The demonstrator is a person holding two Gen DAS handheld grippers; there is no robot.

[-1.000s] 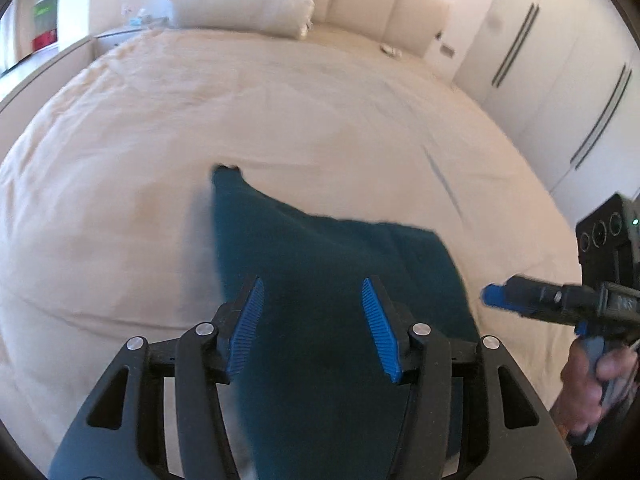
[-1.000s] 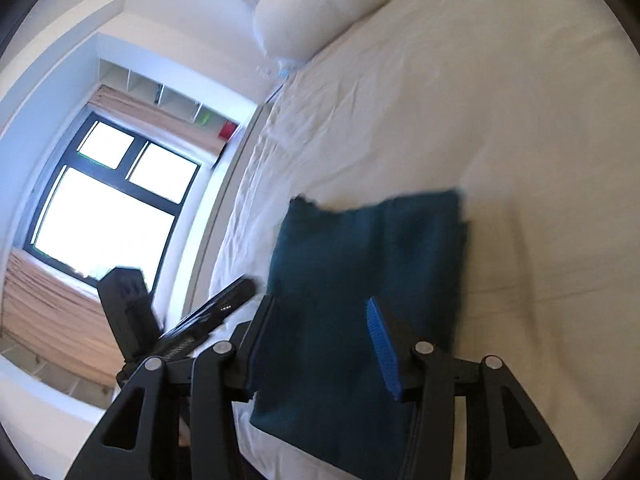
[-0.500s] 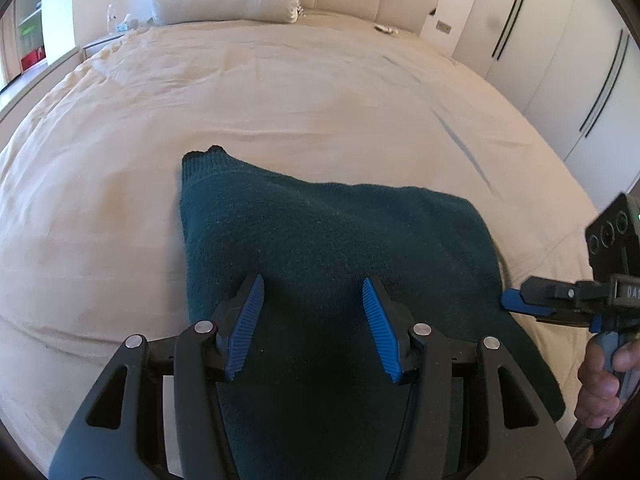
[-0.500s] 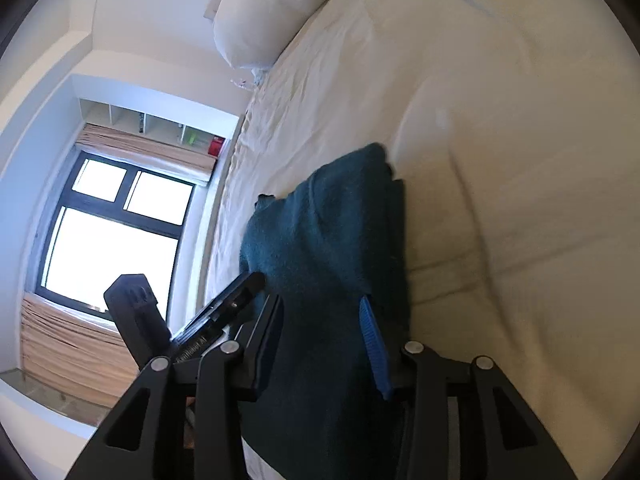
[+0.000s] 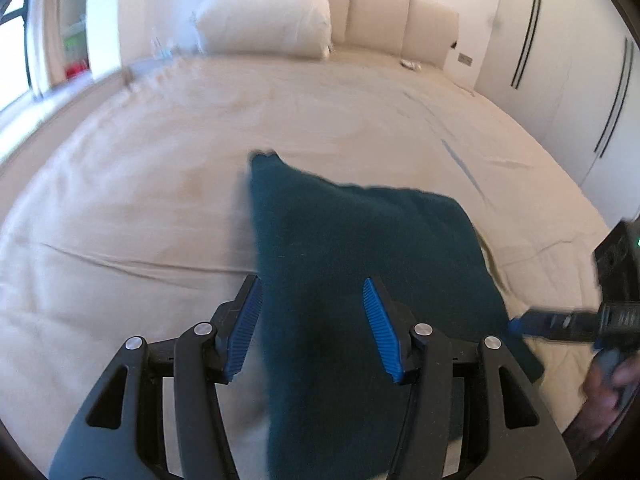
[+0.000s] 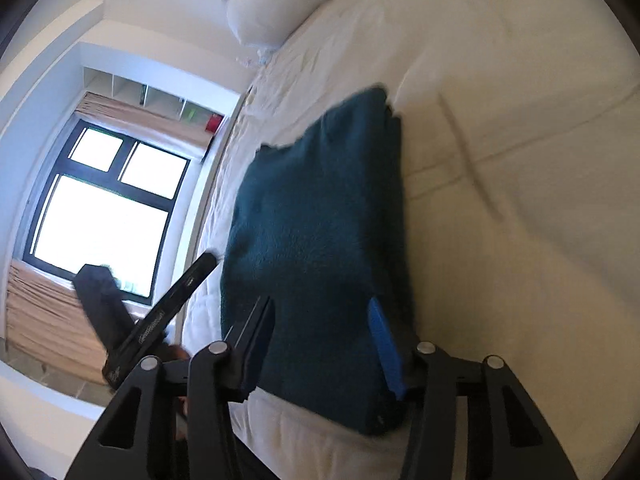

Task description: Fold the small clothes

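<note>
**Inspector A:** Left claw (image 5: 312, 320), lower centre of its own frame: jaws apart, having just been opening. The dark teal garment (image 5: 360, 264) lies between and beneath the blue pads (image 5: 378, 320), but neither pad presses on it. Nothing gripped.

**Inspector B:** Right claw (image 6: 320, 344), lower centre of its frame: same finding. Jaws parted and just been widening, the teal garment (image 6: 320, 240) spanning the gap, its folded right edge running just beside the right-hand pad. No pinch visible.

**Inspector A:** The garment rests flat on the bed (image 5: 160, 200), near the lower edge of the mattress, appearing folded into a rough rectangle with one corner pointing towards the upper centre of the left frame. The left view is motion-blurred.

**Inspector B:** The right claw also shows at the right edge of the left frame, a hand (image 5: 608, 392) around its grip. In the right frame, the left claw (image 6: 176, 304) sits at lower left as a black bar.

**Inspector A:** Further out: a white pillow (image 5: 264, 16) and padded headboard (image 5: 392, 20) at top centre, wardrobe doors (image 5: 560, 80) at upper right.

**Inspector B:** A window (image 6: 100, 208) fills the left of the right frame, with shelving (image 6: 152, 100) above it.
</note>
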